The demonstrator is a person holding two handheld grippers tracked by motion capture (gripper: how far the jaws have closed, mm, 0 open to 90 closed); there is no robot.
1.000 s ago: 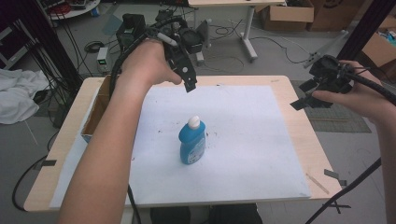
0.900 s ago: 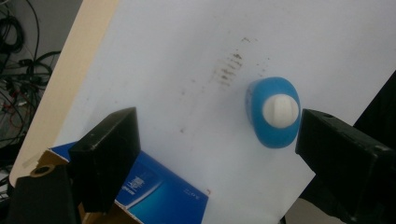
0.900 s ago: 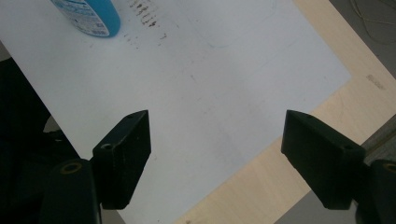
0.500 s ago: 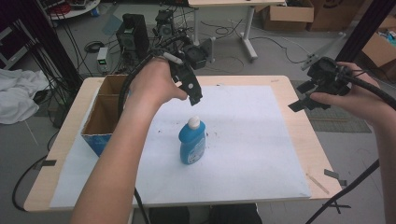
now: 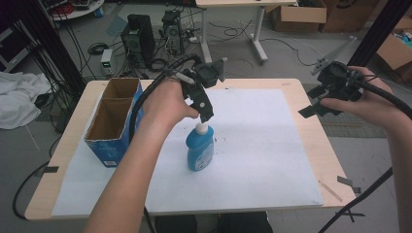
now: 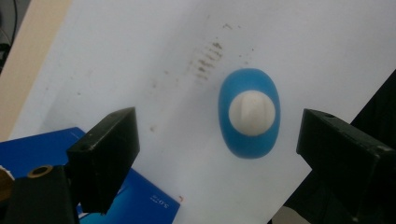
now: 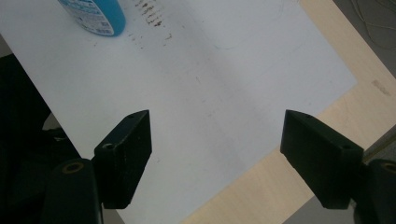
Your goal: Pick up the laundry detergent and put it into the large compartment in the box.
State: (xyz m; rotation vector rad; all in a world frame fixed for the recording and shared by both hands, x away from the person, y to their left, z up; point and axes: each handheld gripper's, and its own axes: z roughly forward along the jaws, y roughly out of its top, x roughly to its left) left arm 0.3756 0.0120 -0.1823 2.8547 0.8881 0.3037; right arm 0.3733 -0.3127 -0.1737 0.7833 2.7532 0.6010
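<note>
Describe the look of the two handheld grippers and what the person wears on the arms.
Both the left gripper and the right gripper are matte black, each with two blocky, wedge-shaped jaws; brass-coloured fittings show near the jaw bases in the gripper views. A thick black cable trails from the left one, another black cable from the right. Both forearms are bare, with no sleeves in view.

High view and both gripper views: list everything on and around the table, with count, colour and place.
bottle: one, blue with white cap, upright mid-sheet
paper sheet: one, white, smudged, covers most of the table
cardboard box: one, blue outside, brown inside, two compartments, table's left
table: one, light wood
electronics and cables: several, black, floor behind the table
white cloth: one, floor at far left
left gripper: black, jaws open, above the bottle's cap
right gripper: black, jaws open, over the table's right edge
</note>
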